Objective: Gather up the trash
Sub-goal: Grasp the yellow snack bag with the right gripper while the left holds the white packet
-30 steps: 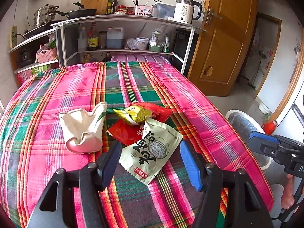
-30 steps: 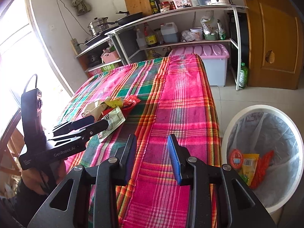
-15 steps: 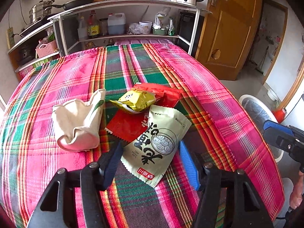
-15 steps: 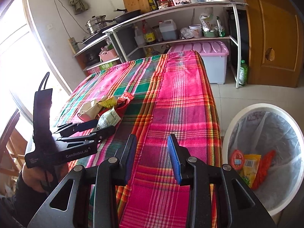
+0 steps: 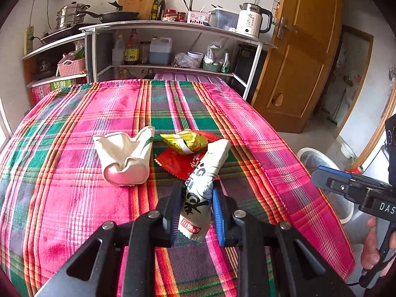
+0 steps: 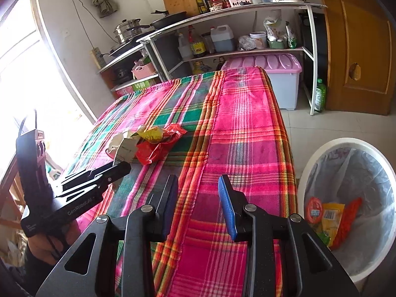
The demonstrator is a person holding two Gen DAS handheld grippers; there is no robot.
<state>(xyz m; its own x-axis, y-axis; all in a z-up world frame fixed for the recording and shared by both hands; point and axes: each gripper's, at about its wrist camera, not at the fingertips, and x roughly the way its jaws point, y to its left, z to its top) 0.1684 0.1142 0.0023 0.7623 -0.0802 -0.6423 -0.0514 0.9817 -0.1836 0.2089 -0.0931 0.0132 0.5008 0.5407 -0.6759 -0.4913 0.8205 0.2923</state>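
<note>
Trash sits in a small heap on the plaid-covered surface [image 5: 74, 198]. Nearest, the left gripper [image 5: 194, 198] has its jaws closing on a pale green snack bag [image 5: 200, 188], which crumples between the pads. Just behind that bag lies a red wrapper [image 5: 177, 162], with a yellow wrapper [image 5: 188, 141] on top, and a crushed white paper cup [image 5: 123, 158] left of the bag. The right gripper [image 6: 198, 198] hangs over the surface's near edge, jaws spread and holding nothing. Right of it, on the floor, a white bin [image 6: 346, 198] holds several wrappers.
</note>
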